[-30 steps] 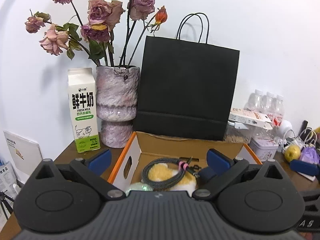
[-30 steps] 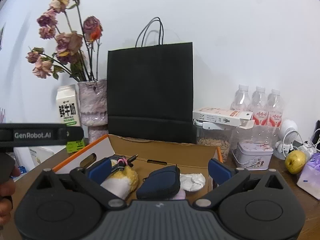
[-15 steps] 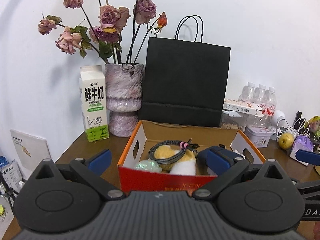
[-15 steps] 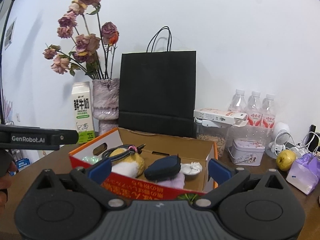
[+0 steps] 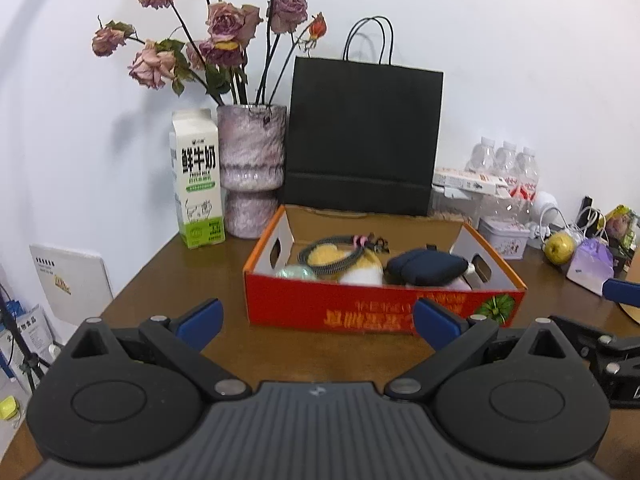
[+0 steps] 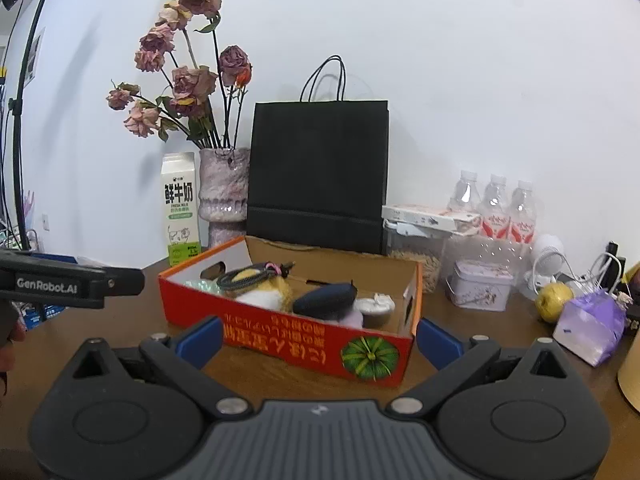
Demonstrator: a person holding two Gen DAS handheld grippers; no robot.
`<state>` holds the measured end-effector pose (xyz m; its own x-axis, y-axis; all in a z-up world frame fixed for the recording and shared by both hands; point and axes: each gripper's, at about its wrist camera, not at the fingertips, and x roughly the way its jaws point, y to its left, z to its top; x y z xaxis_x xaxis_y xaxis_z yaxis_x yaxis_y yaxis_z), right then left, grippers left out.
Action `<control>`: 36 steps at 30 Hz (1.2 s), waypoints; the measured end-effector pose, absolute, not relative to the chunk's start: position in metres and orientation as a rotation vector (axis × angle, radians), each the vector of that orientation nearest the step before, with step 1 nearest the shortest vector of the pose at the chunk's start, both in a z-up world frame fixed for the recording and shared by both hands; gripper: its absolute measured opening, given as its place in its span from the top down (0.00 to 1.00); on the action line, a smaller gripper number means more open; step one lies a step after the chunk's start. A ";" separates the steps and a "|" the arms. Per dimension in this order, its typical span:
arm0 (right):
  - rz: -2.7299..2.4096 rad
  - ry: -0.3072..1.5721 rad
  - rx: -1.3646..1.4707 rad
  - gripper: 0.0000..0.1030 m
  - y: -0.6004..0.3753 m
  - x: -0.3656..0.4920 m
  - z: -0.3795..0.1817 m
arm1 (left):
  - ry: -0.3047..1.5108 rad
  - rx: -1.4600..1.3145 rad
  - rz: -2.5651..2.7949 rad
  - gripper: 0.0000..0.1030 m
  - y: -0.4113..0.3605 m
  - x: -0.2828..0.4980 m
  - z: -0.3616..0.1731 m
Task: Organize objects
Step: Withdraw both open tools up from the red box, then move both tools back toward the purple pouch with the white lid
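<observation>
Red box (image 5: 380, 308) on the table just beyond both spread, empty claws (image 5: 316, 320) (image 6: 318, 340).

The table (image 5: 280, 356) looks like smooth brown wood with a slight sheen. The box (image 5: 380, 312) is printed cardboard, glossy red outside, raw brown inside. The bag (image 5: 362, 140) is matt black paper, the vase (image 5: 250, 168) a rough mottled ceramic, I think. The tin (image 6: 478, 286) looks like metal, and the bottles (image 6: 496, 208) are clear plastic.
</observation>
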<state>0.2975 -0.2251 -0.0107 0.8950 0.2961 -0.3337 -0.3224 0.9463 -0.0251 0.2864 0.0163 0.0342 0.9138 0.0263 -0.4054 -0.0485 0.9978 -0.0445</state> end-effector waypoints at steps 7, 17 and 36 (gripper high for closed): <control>0.311 0.348 -0.085 0.00 -0.245 0.279 -0.018 | 0.442 -0.047 0.035 0.00 0.007 0.265 0.025; 0.332 0.376 -0.126 0.00 -0.263 0.256 -0.034 | 0.508 -0.049 0.039 0.00 -0.003 0.248 0.004; 0.335 0.468 -0.106 0.00 -0.295 0.254 -0.072 | 0.557 -0.031 0.060 0.00 -0.012 0.247 -0.025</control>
